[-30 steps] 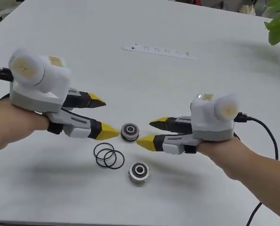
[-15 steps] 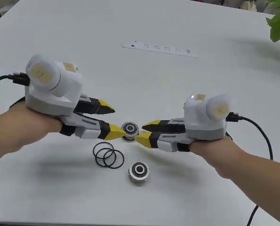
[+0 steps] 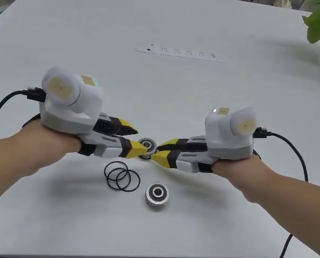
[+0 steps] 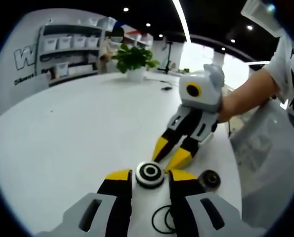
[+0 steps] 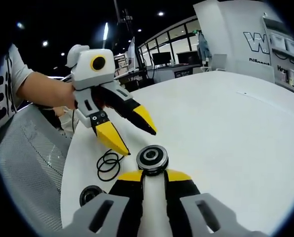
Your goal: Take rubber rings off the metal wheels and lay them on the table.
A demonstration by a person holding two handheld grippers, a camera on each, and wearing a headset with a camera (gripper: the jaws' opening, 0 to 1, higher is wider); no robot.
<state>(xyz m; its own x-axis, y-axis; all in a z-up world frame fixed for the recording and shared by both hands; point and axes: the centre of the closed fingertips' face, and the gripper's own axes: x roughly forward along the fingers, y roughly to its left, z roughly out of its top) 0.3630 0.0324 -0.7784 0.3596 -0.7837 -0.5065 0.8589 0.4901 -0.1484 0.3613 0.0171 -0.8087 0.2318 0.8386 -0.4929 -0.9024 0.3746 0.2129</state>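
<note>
My left tongs [image 3: 139, 137] and right tongs [image 3: 157, 151] face across one wheel [image 3: 147, 145], both parted and empty, so one can steady it while the other strips it.

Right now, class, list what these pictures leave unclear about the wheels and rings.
Small silver metal wheel: head view, left claw and right claw crowd its rim; any ring on it is untellable.
Thin black rubber rings: left gripper view, cut off by that claw's jaws.
Second metal wheel: right gripper view, dark, partly behind a jaw.
</note>
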